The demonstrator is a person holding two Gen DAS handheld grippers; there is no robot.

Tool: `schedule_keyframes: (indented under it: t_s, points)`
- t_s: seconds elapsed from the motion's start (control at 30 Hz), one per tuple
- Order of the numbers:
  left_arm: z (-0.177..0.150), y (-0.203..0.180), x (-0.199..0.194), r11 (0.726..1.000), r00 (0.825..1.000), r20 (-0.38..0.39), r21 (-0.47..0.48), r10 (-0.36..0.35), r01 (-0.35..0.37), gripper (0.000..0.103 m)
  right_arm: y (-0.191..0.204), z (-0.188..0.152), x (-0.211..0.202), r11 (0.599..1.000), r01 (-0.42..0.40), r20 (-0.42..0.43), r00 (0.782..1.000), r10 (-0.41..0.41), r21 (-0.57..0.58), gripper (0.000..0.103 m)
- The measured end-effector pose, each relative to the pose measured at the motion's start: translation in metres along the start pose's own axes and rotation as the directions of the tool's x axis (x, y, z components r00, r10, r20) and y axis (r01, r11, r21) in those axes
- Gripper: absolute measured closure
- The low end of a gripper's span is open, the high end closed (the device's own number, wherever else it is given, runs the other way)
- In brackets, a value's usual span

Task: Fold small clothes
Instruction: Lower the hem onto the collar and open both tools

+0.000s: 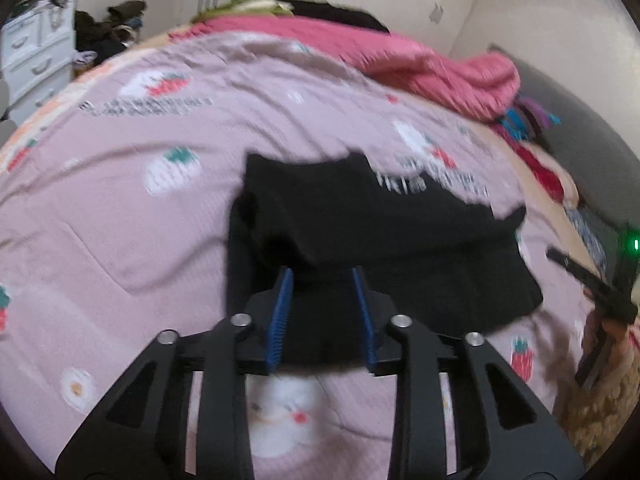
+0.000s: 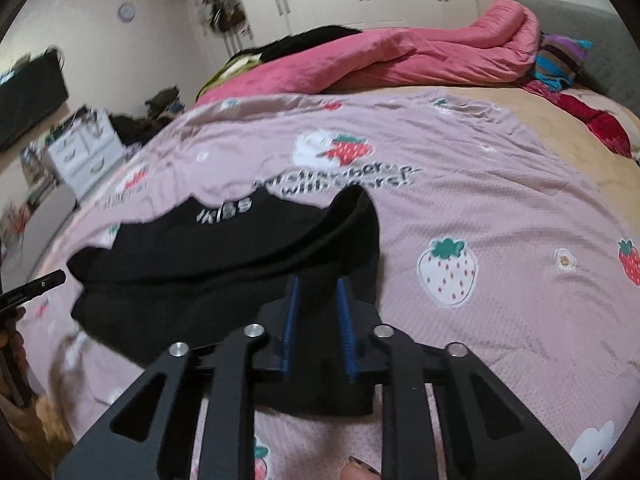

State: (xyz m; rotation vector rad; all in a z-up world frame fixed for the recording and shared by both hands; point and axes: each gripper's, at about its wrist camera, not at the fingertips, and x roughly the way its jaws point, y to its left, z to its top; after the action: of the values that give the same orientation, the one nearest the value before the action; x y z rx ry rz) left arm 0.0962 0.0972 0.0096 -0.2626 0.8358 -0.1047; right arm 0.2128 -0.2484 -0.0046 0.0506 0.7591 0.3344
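A small black garment (image 1: pixel 392 240) lies on the pink strawberry-print bedcover (image 1: pixel 120 200), with its near edge lifted and folded over. My left gripper (image 1: pixel 322 276) has its blue-padded jaws around the garment's left near corner, with a gap between the pads. My right gripper (image 2: pixel 318 284) has its jaws around the right near corner of the black garment (image 2: pixel 224 256), also with a gap. The other gripper's tip shows at the right edge of the left wrist view (image 1: pixel 592 284) and the left edge of the right wrist view (image 2: pixel 32 286).
A crumpled pink quilt (image 2: pixel 400 60) and dark clothes lie at the far side of the bed. A striped item (image 2: pixel 560 60) and red cloth (image 2: pixel 600 124) sit near the grey headboard. A white drawer unit (image 2: pixel 84 148) stands beside the bed. The bedcover (image 2: pixel 480 200) spreads to the right.
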Motion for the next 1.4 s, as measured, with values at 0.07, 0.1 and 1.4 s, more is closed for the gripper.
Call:
schedule_keyframes:
  t_s: [0.07,0.1,1.4]
  points:
    - [-0.009,-0.009,0.015,0.999,0.999,-0.044,0.037,0.008,-0.007,0.084,0.002,0.000,0.010,1.000,-0.004,-0.022,1.000,0.004,0.001,0.086]
    - [-0.013,-0.012,0.021,0.999,0.998,-0.060,0.048,0.016,-0.013,0.084,0.003,0.000,0.014,1.000,-0.003,-0.032,0.999,0.003,0.001,0.086]
    - [0.074,0.063,0.086,0.987,0.999,-0.007,-0.156,0.046,-0.047,0.060,-0.026,0.065,0.110,0.993,0.120,-0.109,0.987,-0.118,0.006,0.058]
